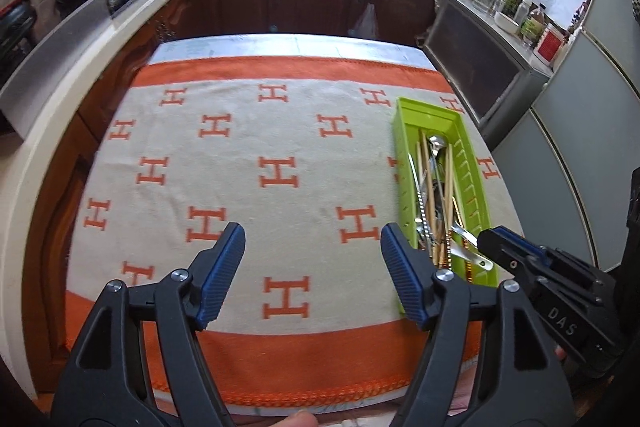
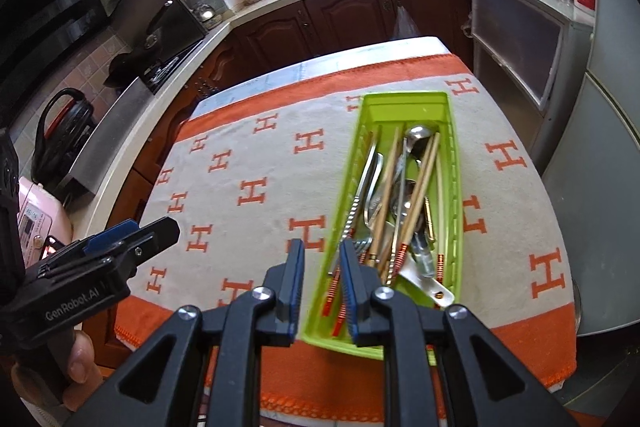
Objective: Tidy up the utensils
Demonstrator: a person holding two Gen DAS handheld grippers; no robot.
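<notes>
Right gripper nearest the tray

Narrowly parted and empty, it hovered over the tray's near end; utensils ran lengthwise away; left gripper gaped wide, empty.

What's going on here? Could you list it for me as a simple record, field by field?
Place: kitchen, table under an orange-and-beige cloth
Tray: green, on the cloth's right side
Contents: chopsticks, spoons, a fork, all jumbled together
Loose utensils on cloth: none seen
Left gripper: open, empty, above bare cloth
Right gripper: narrow gap, empty, over the tray's near left edge
Stage: utensils all in the tray, unsorted
</notes>
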